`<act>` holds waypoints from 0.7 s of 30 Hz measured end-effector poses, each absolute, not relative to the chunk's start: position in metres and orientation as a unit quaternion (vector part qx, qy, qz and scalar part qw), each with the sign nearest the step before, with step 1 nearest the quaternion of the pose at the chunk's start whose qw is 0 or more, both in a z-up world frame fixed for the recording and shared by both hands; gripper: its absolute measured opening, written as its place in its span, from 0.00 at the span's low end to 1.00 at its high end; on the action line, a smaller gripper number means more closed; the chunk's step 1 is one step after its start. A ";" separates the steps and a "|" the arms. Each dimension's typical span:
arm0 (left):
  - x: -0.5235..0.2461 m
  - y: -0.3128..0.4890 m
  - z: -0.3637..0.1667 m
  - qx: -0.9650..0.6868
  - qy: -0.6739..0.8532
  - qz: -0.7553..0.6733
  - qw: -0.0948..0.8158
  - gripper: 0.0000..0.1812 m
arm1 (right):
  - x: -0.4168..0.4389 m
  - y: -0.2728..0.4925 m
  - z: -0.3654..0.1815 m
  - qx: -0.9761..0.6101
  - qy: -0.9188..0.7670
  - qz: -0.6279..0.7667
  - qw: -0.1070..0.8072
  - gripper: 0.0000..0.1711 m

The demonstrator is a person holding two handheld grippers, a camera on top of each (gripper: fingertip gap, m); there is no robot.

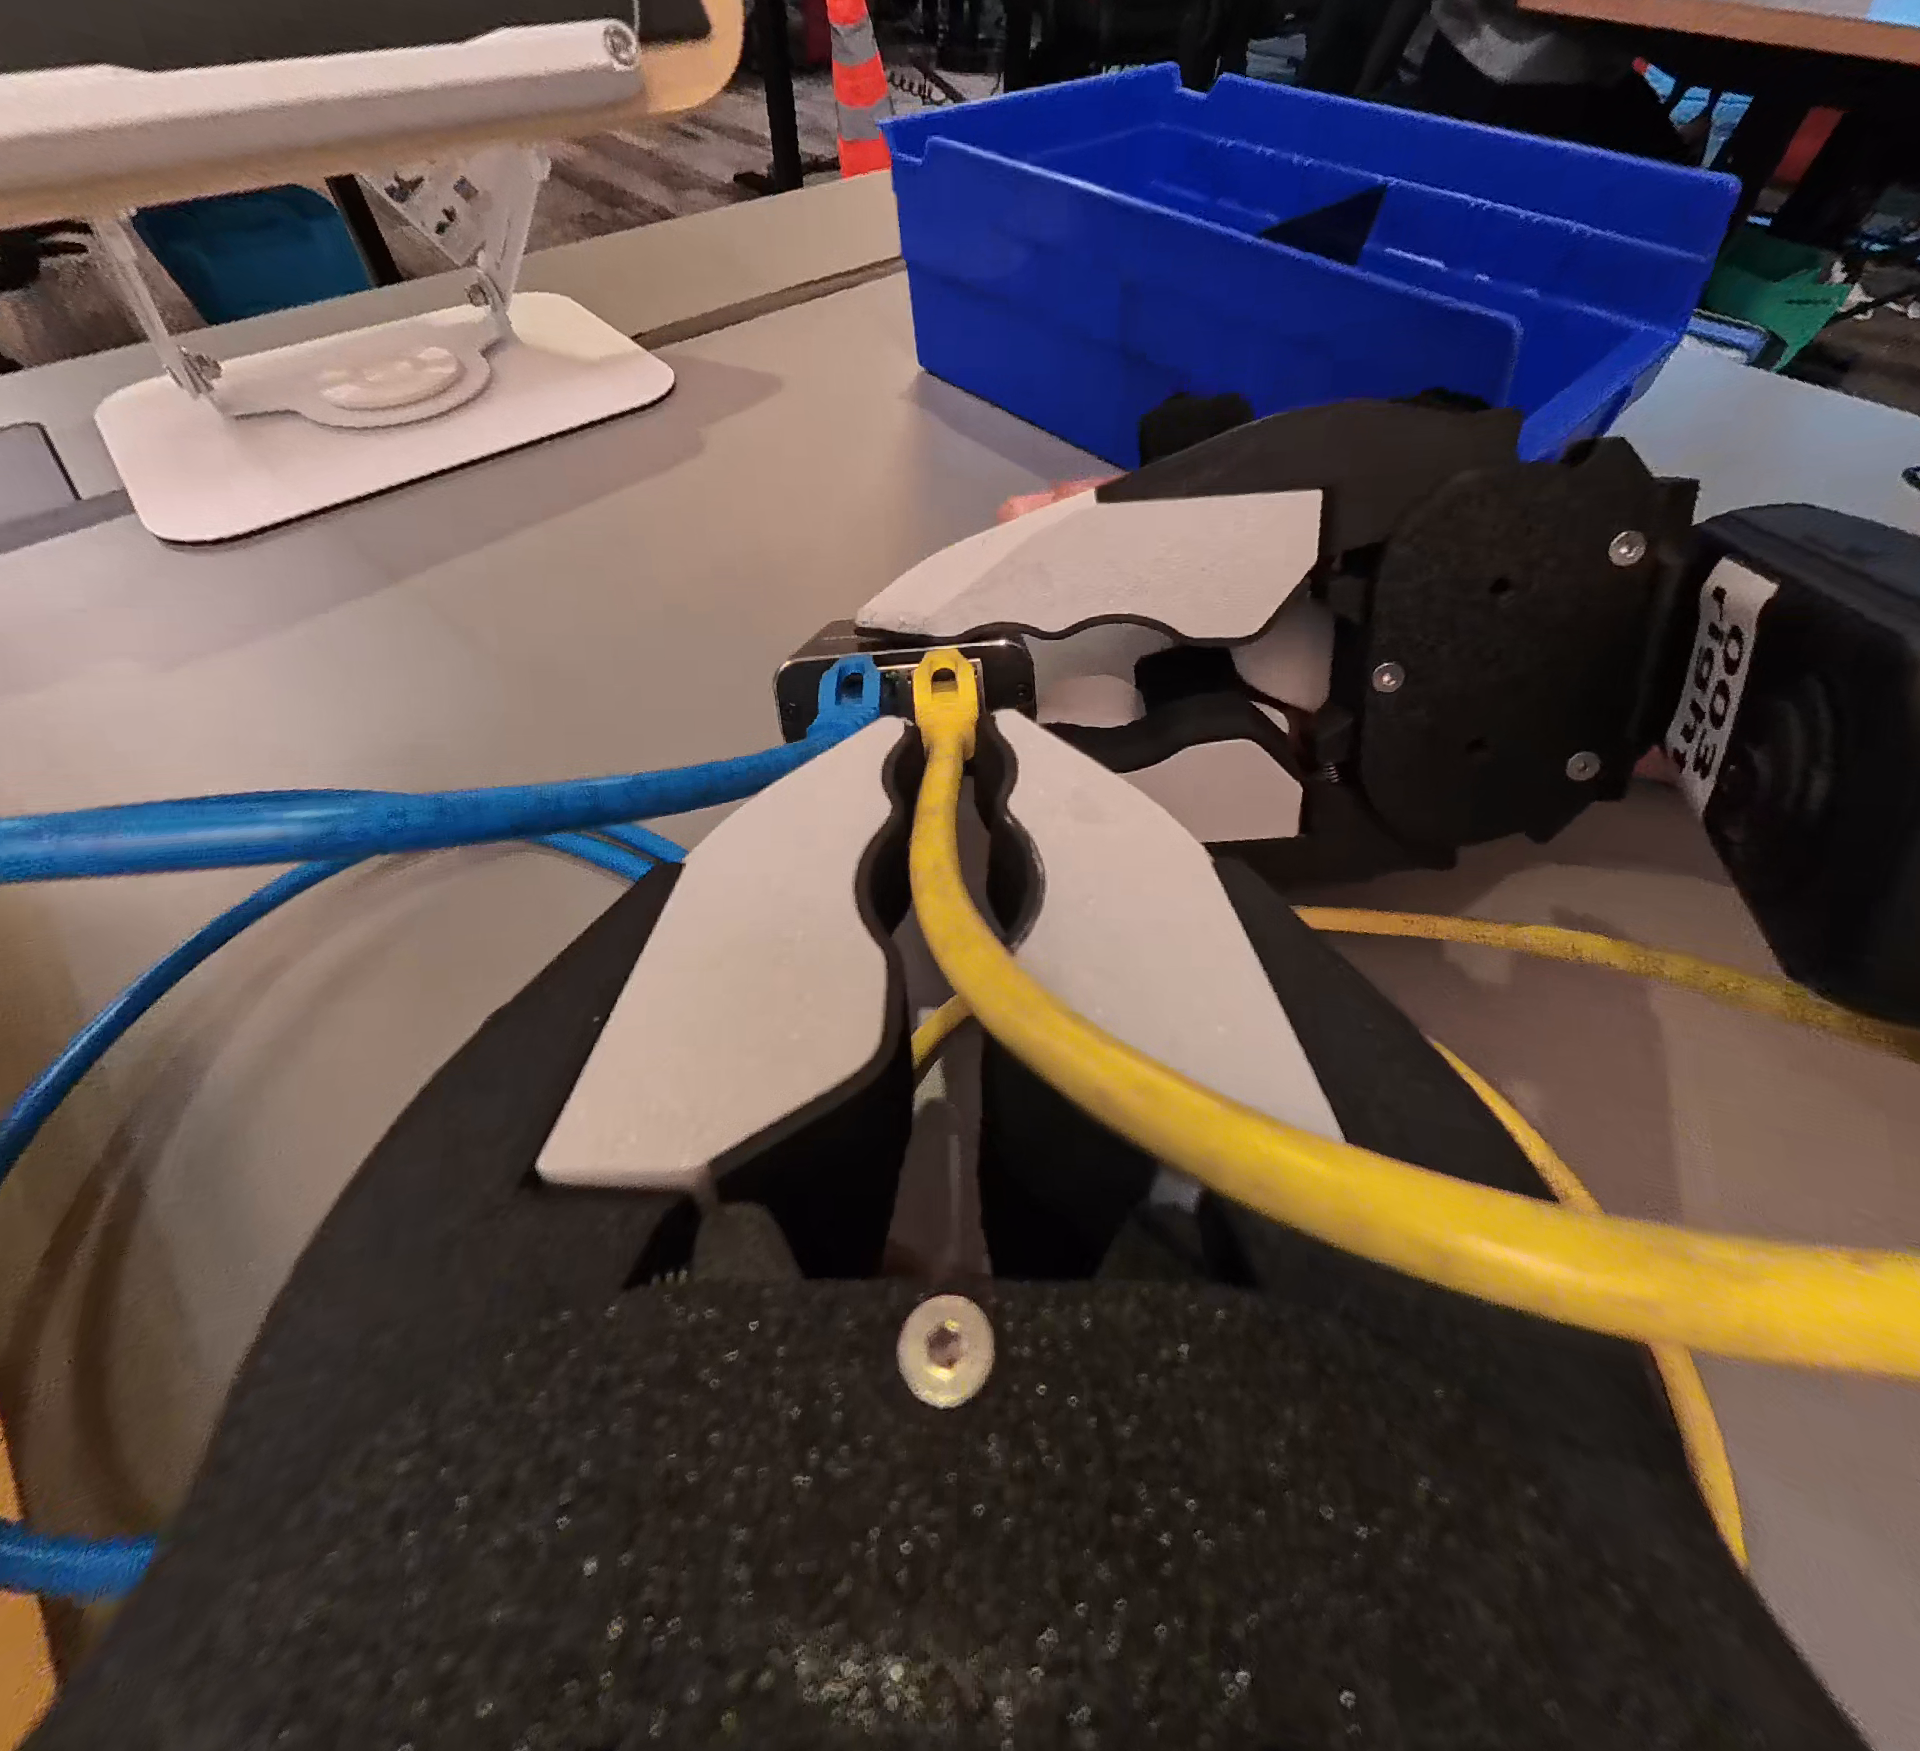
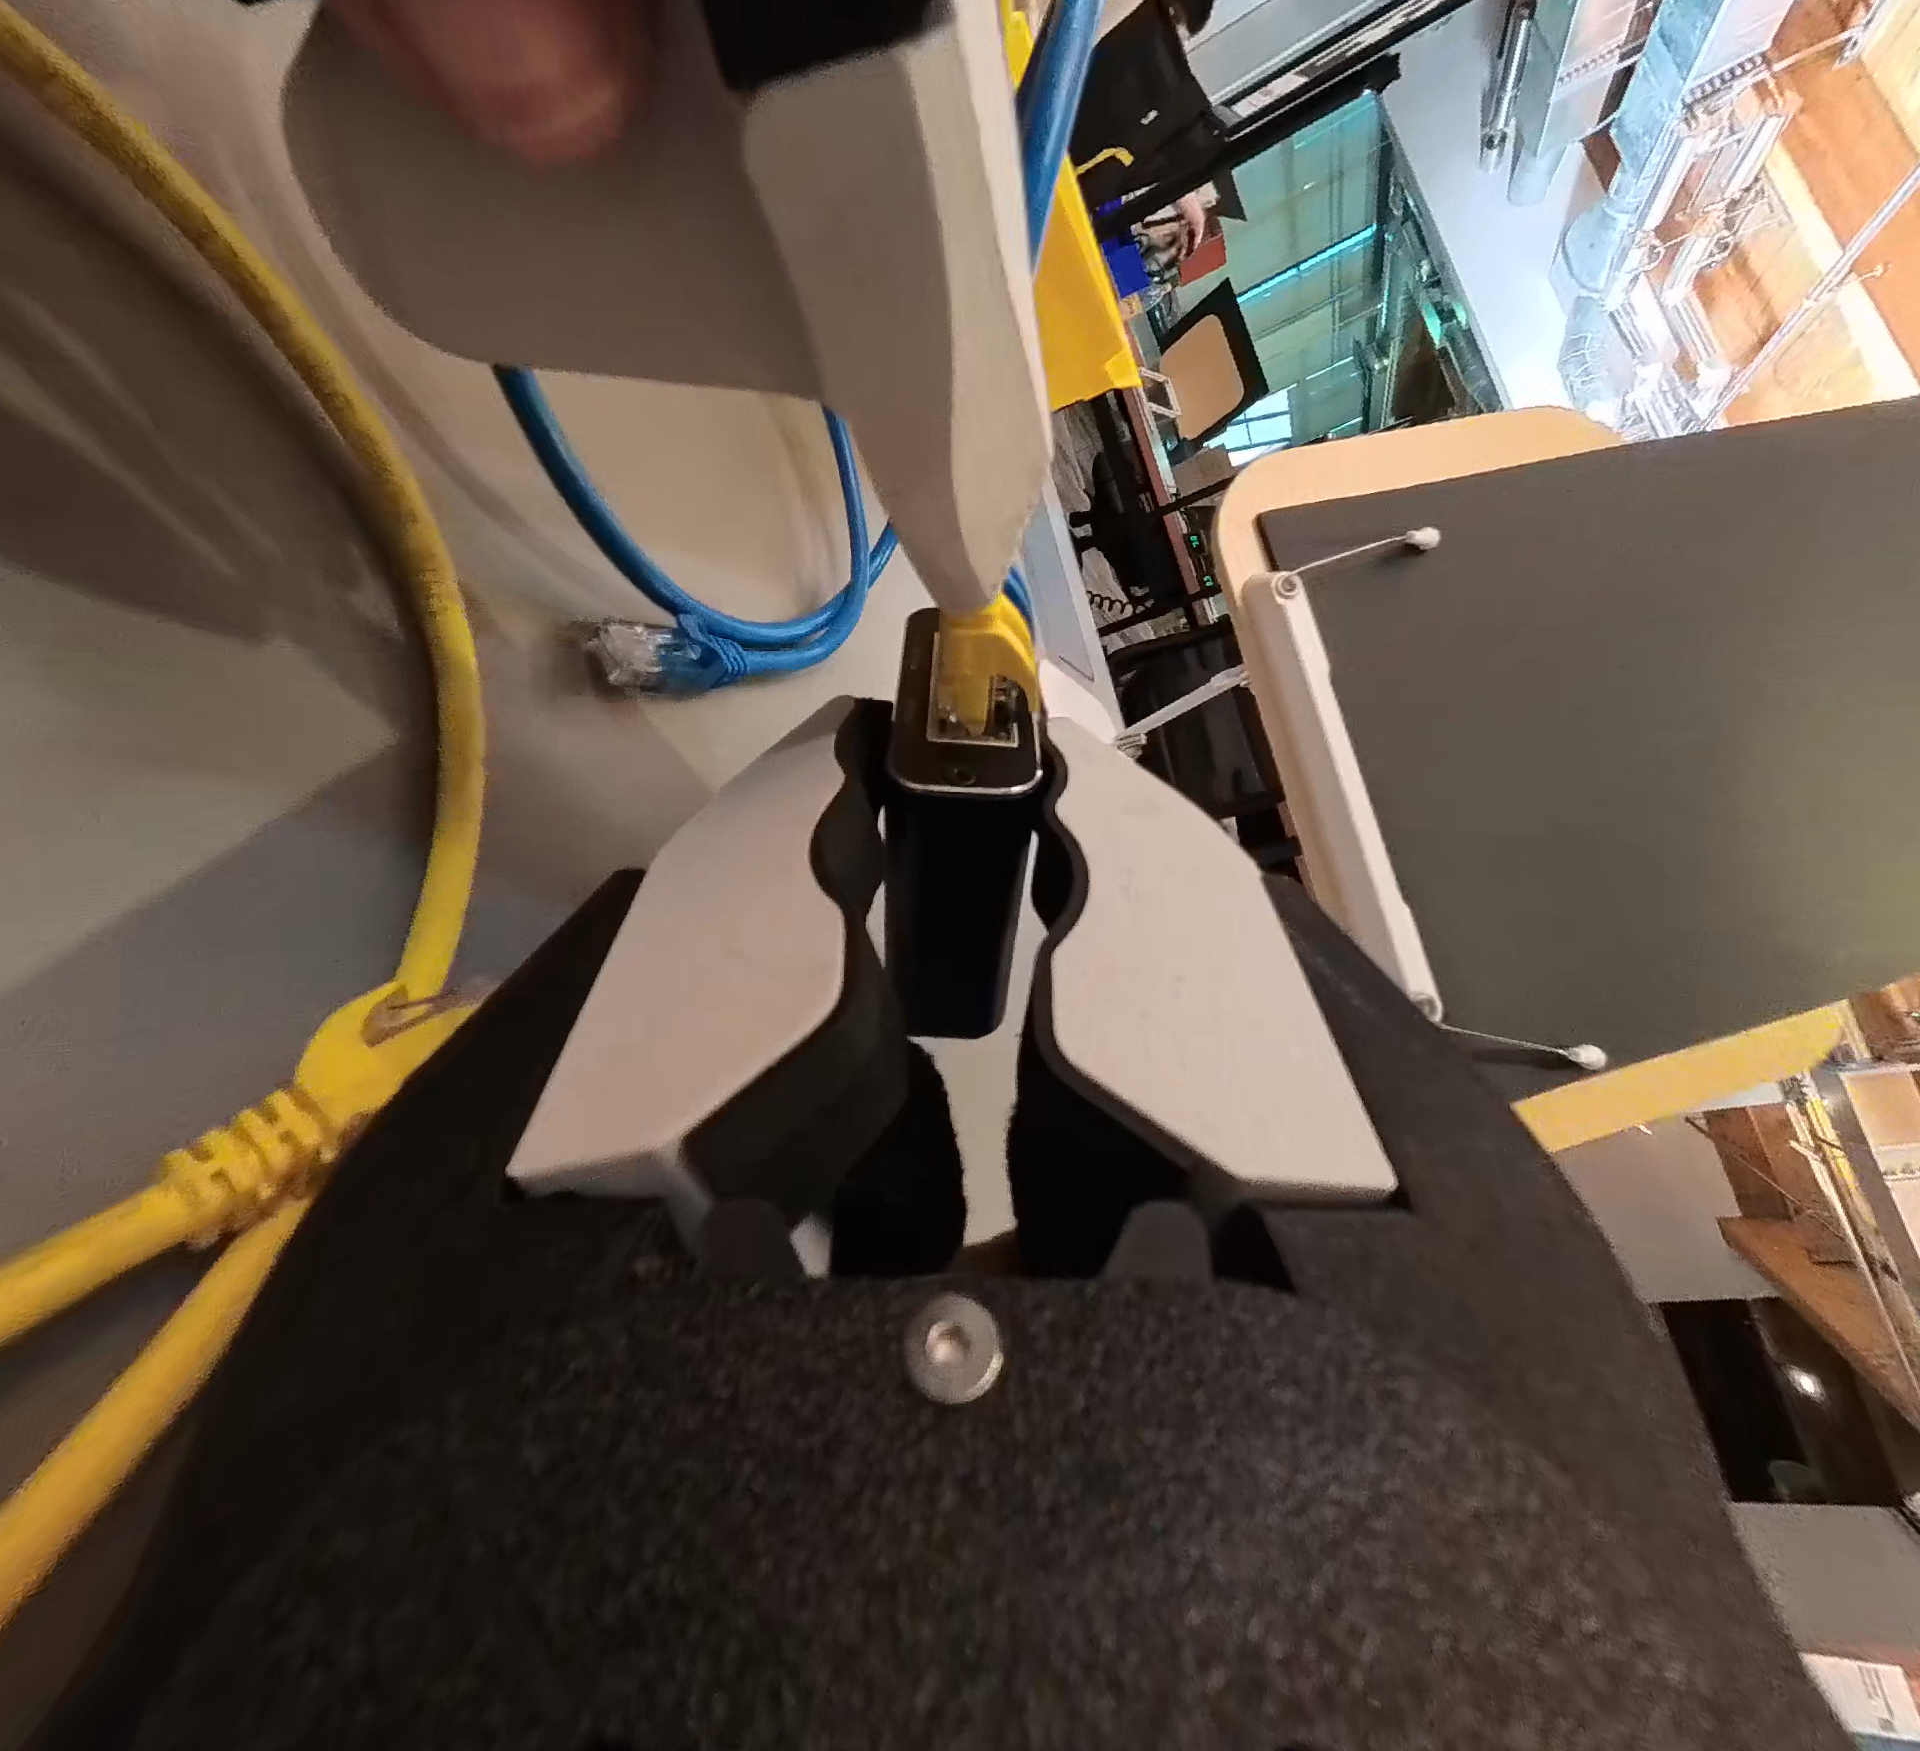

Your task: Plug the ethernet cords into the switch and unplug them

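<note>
small black switch (image 1: 904,683) holds blue cord (image 1: 416,818) and yellow cord (image 1: 1195,1109) plugged in.

Small black metal switch (image 1: 904,678) sits on the grey surface (image 1: 623,579); big blue plastic bin (image 1: 1299,267) behind it, white tablet stand (image 1: 384,392) far left.

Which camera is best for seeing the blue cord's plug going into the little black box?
The left wrist view. There the blue plug sits in the switch beside the yellow plug, which the left gripper pinches. The right wrist view shows the switch held in the right gripper, but the left gripper's finger hides that blue plug.
</note>
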State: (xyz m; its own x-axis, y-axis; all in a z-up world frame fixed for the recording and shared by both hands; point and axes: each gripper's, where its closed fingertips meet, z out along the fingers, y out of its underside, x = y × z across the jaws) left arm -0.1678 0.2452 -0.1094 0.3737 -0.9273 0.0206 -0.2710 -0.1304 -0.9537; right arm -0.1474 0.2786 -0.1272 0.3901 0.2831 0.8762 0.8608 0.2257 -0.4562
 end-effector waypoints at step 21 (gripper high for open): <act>-0.159 0.206 0.004 -0.378 0.327 -0.864 0.059 0.05 | -0.125 0.189 0.006 -0.520 -0.415 0.092 0.741 0.23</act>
